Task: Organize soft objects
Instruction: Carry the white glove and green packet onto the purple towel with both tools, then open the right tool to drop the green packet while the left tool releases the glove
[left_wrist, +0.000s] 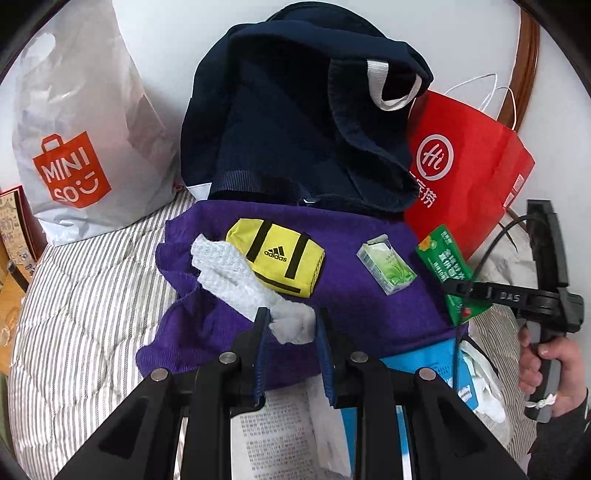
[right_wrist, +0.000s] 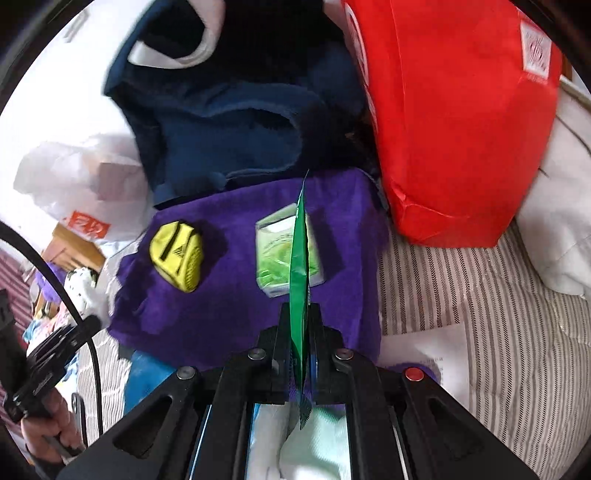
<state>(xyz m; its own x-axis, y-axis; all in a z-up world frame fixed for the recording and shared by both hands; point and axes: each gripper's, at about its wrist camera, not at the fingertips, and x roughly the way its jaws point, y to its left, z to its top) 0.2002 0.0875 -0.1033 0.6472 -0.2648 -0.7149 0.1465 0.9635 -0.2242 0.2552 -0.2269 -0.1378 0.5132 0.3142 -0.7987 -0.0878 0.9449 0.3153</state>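
Left gripper (left_wrist: 291, 326): apart around the white cloth (left_wrist: 236, 273) — could slip.
Right gripper (right_wrist: 300, 332): clamped on the green packet (right_wrist: 301, 258) — may crumple.

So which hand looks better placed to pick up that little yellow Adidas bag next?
Probably the left. The left gripper is nearest the yellow bag, though a white cloth sits between its open fingers. The right gripper is shut on a green packet.
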